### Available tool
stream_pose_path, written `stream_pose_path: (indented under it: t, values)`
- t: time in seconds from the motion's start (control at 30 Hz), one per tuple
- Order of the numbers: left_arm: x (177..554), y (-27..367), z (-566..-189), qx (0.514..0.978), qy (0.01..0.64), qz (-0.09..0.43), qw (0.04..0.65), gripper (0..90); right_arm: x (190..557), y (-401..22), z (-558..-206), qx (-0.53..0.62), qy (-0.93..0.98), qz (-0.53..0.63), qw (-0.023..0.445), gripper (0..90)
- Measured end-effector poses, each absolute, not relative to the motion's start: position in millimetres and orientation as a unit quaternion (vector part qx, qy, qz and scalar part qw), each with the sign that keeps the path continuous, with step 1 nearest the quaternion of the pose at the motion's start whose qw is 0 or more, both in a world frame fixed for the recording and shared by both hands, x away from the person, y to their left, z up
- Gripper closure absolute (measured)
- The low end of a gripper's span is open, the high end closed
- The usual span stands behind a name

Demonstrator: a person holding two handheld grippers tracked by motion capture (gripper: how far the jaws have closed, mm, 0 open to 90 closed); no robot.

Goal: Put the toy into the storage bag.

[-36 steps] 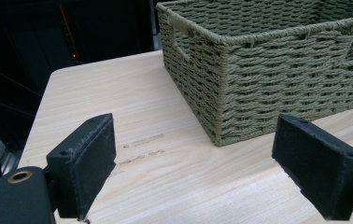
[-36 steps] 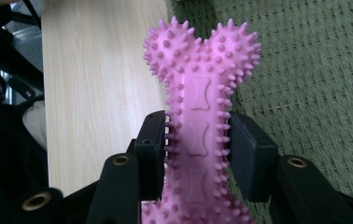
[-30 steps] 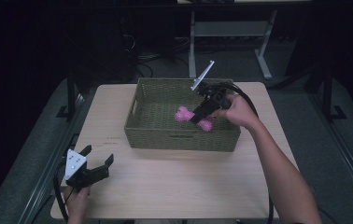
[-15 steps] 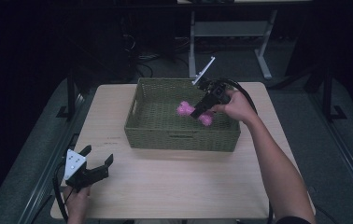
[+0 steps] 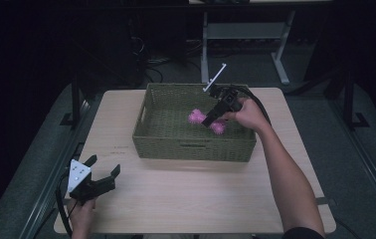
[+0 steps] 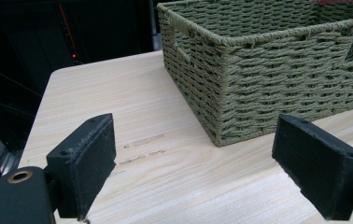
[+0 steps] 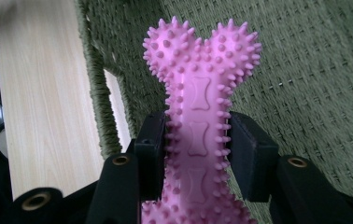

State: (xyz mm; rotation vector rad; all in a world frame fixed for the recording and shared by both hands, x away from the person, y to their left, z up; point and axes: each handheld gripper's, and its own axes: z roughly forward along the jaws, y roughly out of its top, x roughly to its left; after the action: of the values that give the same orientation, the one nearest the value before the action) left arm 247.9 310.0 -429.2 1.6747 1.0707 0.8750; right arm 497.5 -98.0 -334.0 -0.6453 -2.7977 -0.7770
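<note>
Fingers of the left gripper (image 5: pixel 101 174), near the worktop's (image 5: pixel 186 194) front left corner, stand released and empty. Farther back, the right gripper (image 5: pixel 211 121) clamps a pink spiky bone toy (image 7: pixel 198 116) by its waist, low inside the woven basket (image 5: pixel 176 144). Risk: the knobbly rubber may cling when released, or bounce.

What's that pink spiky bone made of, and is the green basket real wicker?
The pink bone looks like soft rubber or moulded plastic: matte, with small nubs all over and bone shapes pressed into its shaft. The green basket looks woven from twisted cord, perhaps paper rope or dyed fibre; each strand shows a rope-like twist. Real wicker can't be confirmed.
</note>
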Motion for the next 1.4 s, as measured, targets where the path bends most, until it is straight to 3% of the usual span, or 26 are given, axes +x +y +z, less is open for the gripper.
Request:
stream_pose_path:
  t: [1.4]
  values:
    - [248.0, 308.6, -428.9, 0.684, 0.433, 0.355, 0.468, 13.0, 503.0, -89.0, -387.5, -0.245, -0.942, -0.203, 0.108, 57.4]
